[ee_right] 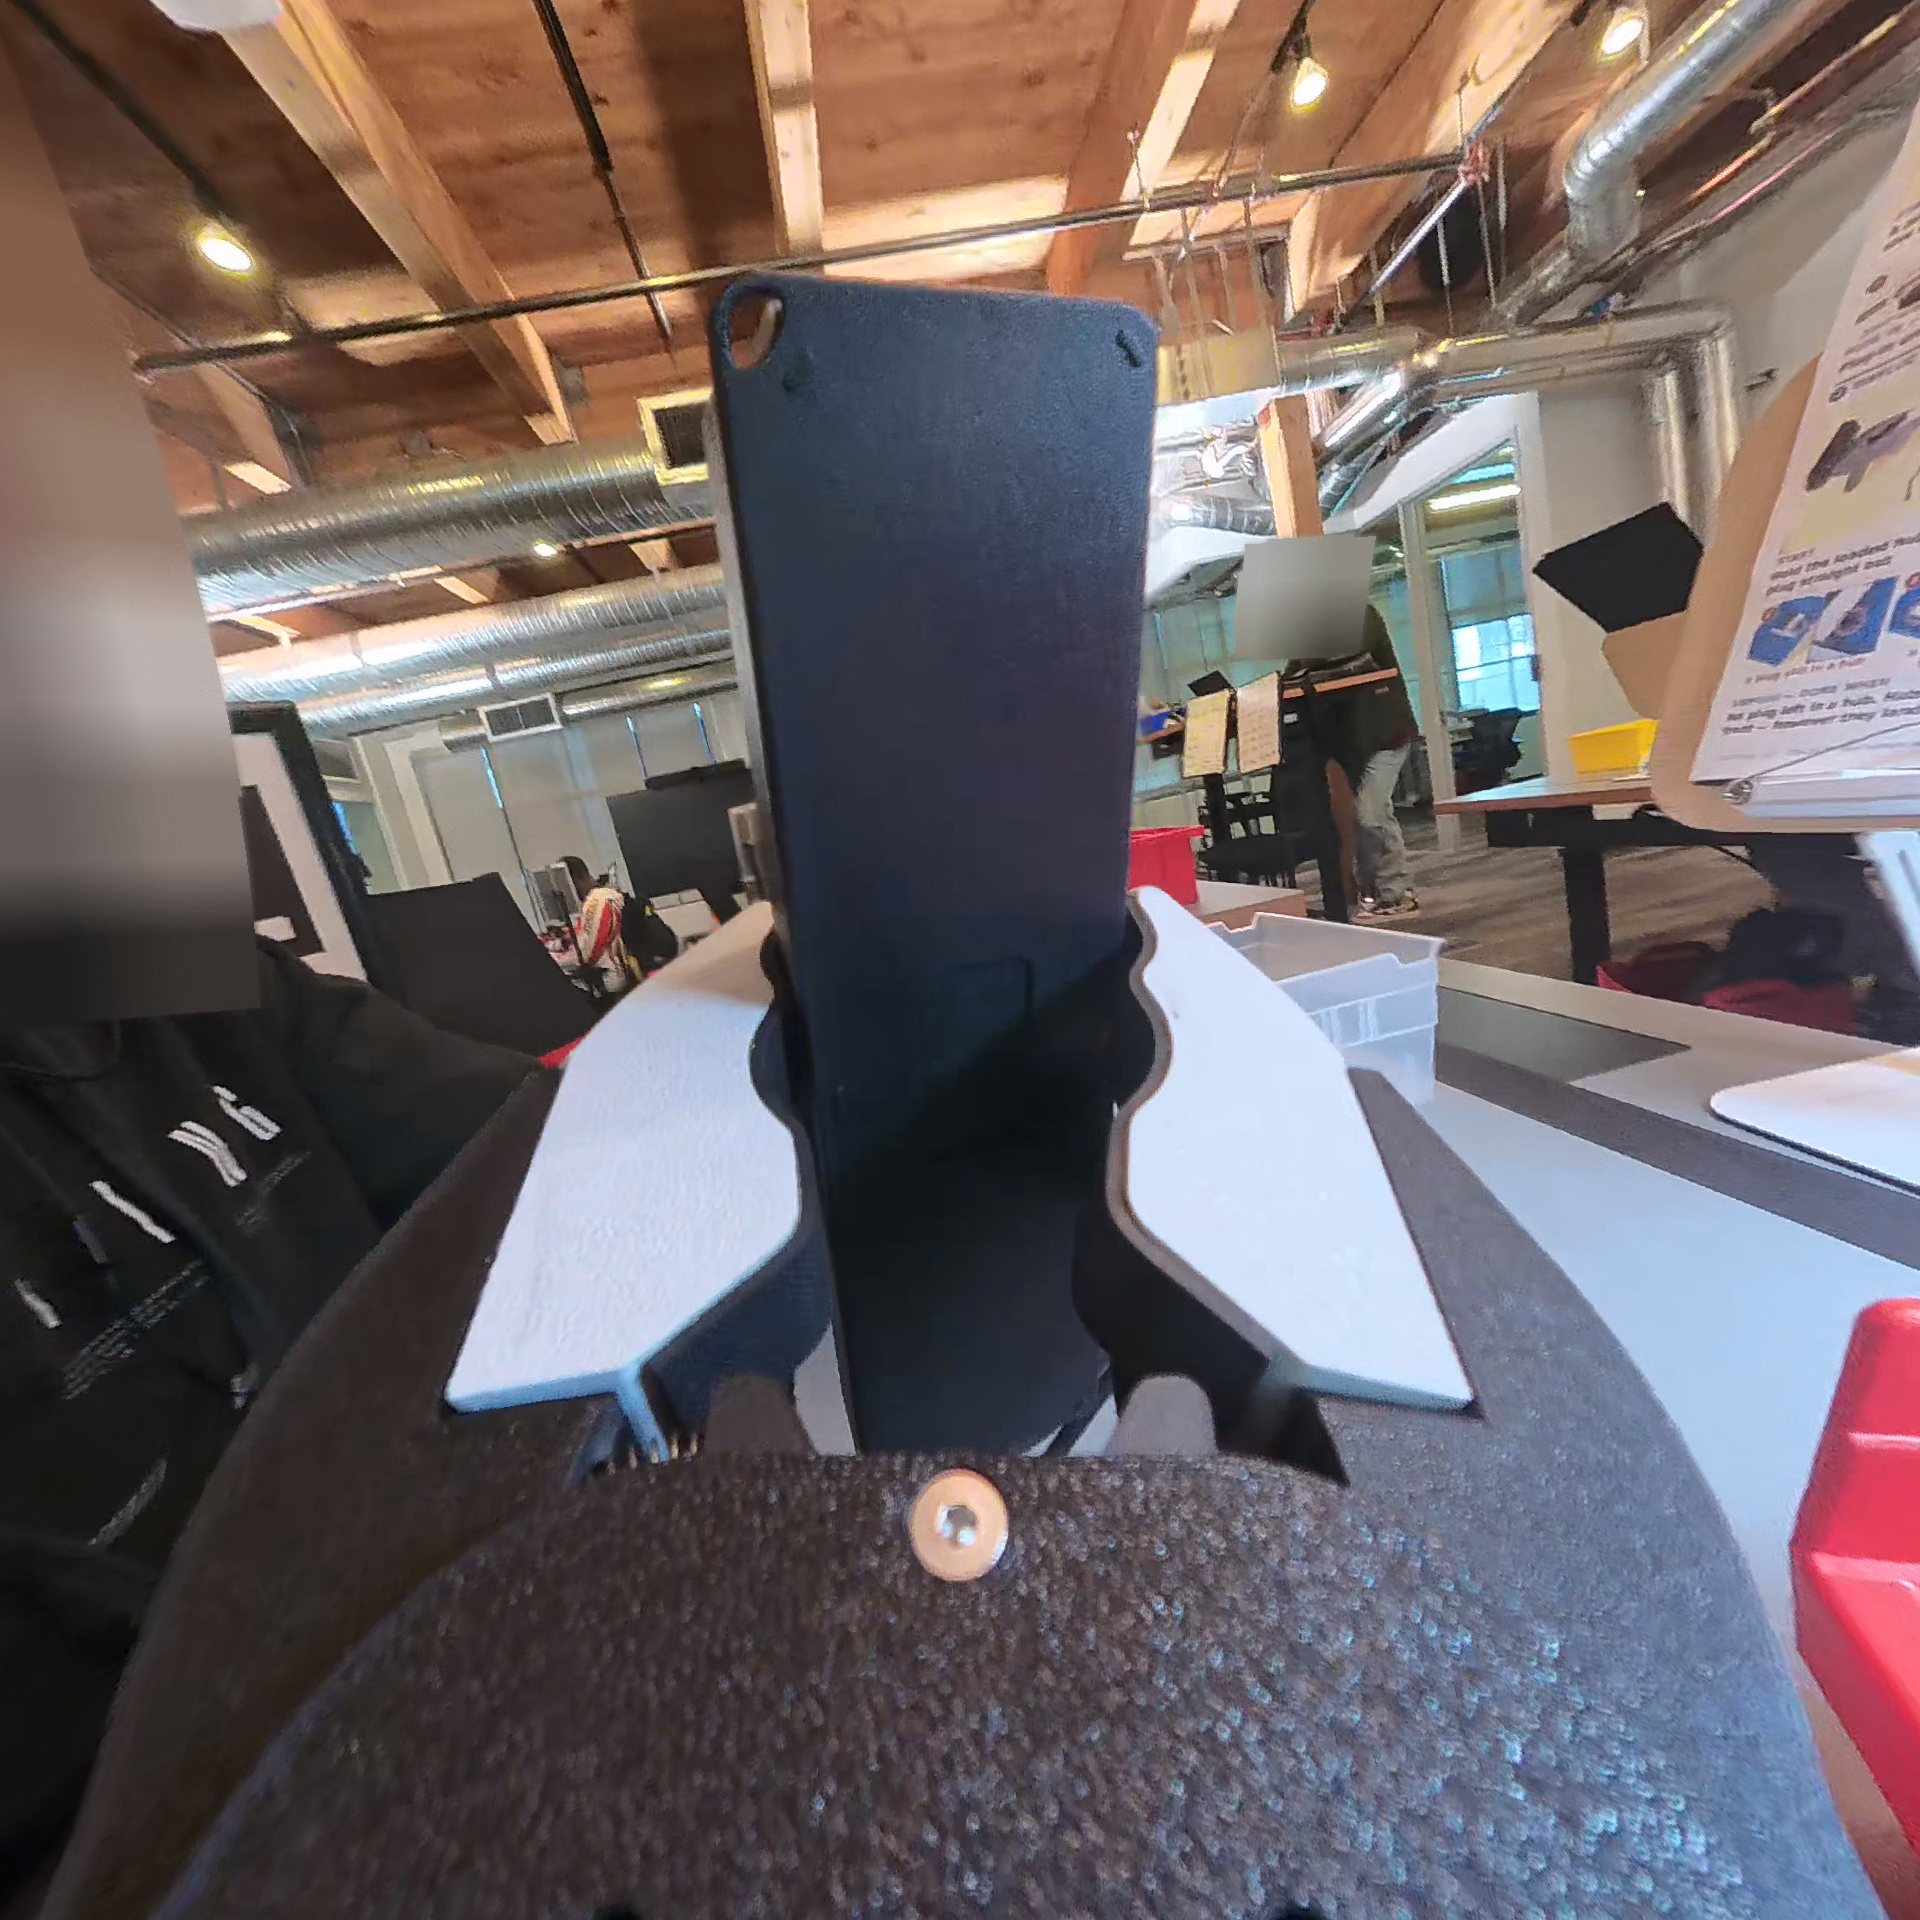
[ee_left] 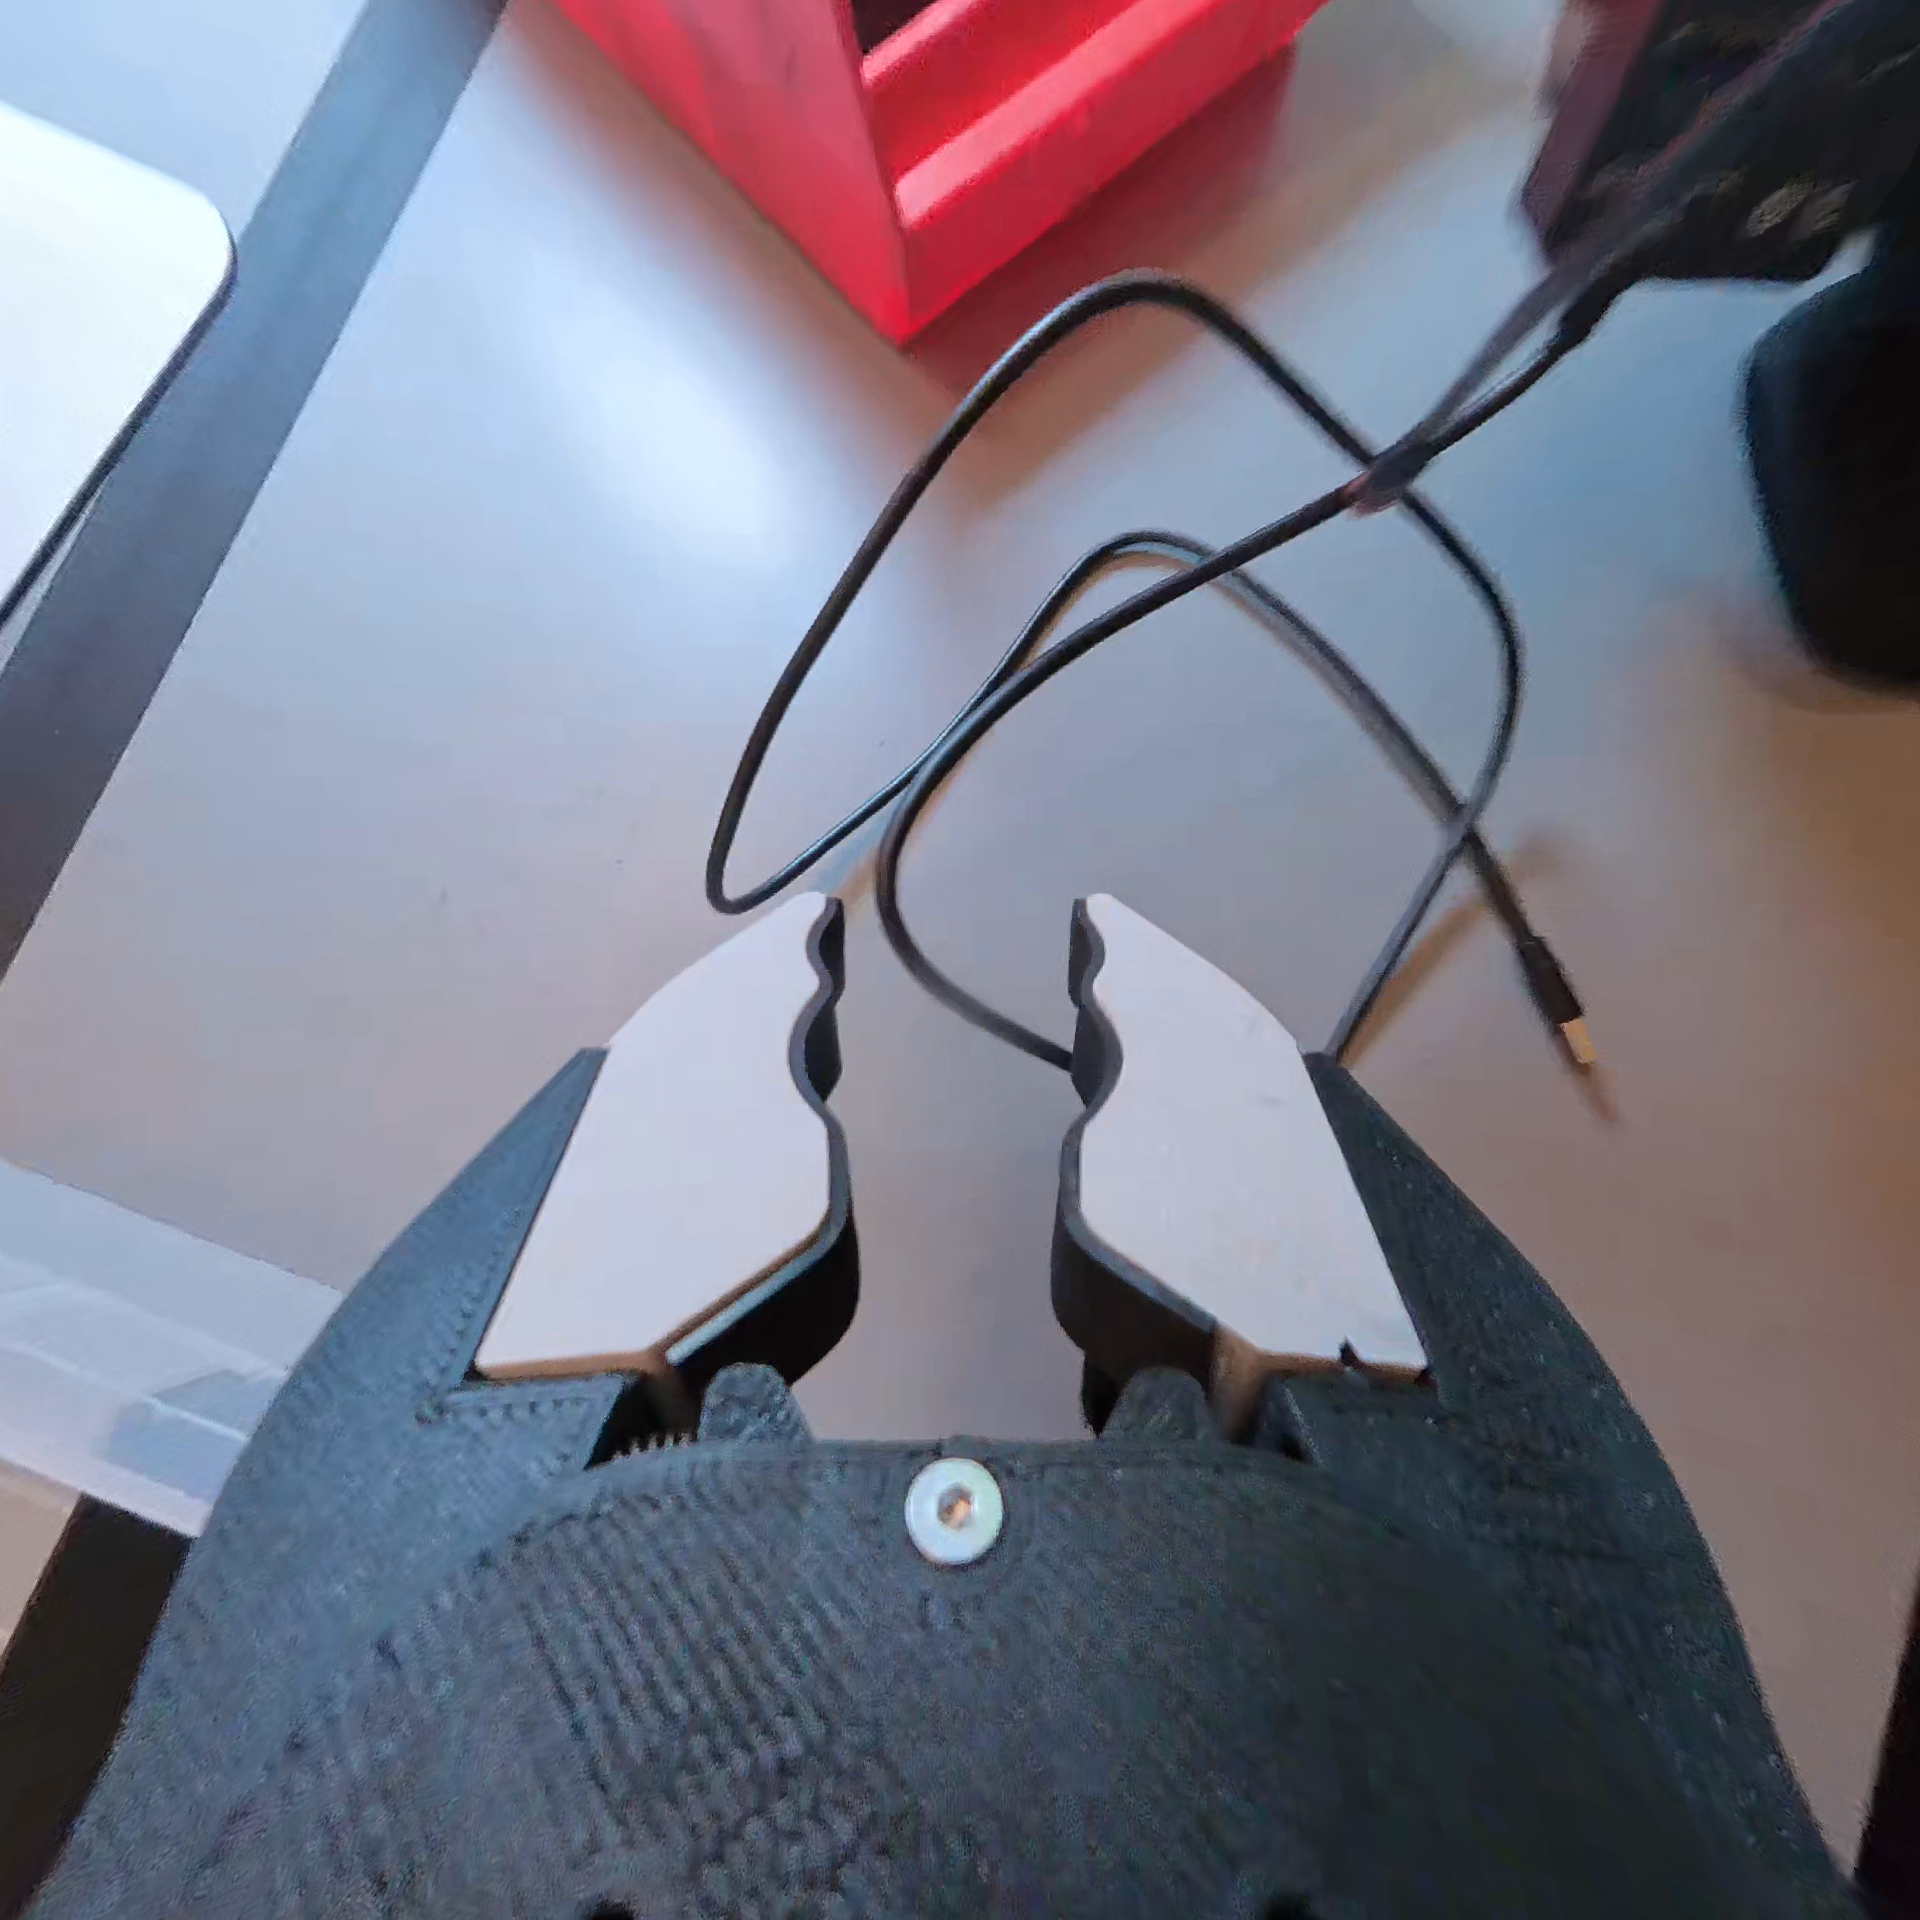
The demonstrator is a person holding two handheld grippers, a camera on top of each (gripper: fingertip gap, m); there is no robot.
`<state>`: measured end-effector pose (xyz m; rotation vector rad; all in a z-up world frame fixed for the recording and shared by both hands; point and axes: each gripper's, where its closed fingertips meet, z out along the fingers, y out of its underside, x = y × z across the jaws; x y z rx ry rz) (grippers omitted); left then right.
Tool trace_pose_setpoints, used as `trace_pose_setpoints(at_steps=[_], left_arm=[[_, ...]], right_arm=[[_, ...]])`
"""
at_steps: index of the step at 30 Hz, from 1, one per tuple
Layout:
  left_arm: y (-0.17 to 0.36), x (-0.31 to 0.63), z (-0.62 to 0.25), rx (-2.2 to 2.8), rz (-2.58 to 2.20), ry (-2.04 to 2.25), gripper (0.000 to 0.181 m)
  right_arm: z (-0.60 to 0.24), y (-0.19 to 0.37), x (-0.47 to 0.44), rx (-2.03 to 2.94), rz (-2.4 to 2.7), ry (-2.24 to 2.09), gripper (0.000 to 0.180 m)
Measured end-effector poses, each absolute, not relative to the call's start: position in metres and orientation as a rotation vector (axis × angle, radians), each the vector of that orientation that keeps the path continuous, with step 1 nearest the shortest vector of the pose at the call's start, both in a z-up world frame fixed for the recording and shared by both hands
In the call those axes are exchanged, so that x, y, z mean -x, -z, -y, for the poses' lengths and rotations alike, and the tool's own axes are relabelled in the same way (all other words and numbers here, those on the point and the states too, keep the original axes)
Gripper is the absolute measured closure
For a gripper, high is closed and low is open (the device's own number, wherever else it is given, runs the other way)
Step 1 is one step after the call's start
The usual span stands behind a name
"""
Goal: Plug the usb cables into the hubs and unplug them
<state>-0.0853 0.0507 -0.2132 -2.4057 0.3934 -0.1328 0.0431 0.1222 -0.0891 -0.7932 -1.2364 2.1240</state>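
My left gripper (ee_left: 956,914) is open and empty, low over the grey table (ee_left: 416,623). Two black USB cables (ee_left: 790,707) lie looped in front of it; one strand runs between my fingertips. A free USB plug (ee_left: 1555,1003) with a gold tip lies to the right. The cables rise to the blurred right gripper (ee_left: 1714,156) at the top right. In the right wrist view my right gripper (ee_right: 951,925) is shut on a flat black hub (ee_right: 935,623) and holds it upright, lifted off the table. The hub's ports are hidden.
A red bin (ee_left: 831,135) stands beyond the cables and also shows in the right wrist view (ee_right: 1860,1558). A white pad (ee_left: 94,312) lies at the left. A clear plastic bin (ee_right: 1340,997) and an instruction sheet (ee_right: 1808,520) are at the right. A person in a black hoodie (ee_right: 156,1195) is close on the left.
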Motion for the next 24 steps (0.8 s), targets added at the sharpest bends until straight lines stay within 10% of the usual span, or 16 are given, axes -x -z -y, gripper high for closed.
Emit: trace_pose_setpoints(at_steps=[12,17,24], left_arm=[[0.252,0.095,-0.093,2.390,-0.654,-0.224,0.110],[0.254,0.093,-0.096,2.401,-0.722,-0.280,0.176],[0.185,0.089,-0.077,2.291,-0.389,-0.017,0.180]], right_arm=[[-0.082,0.079,-0.087,0.488,1.524,-2.401,0.122],[-0.084,0.089,-0.081,0.550,1.551,-2.365,0.122],[-0.097,0.127,-0.040,0.848,1.658,-1.907,0.122]])
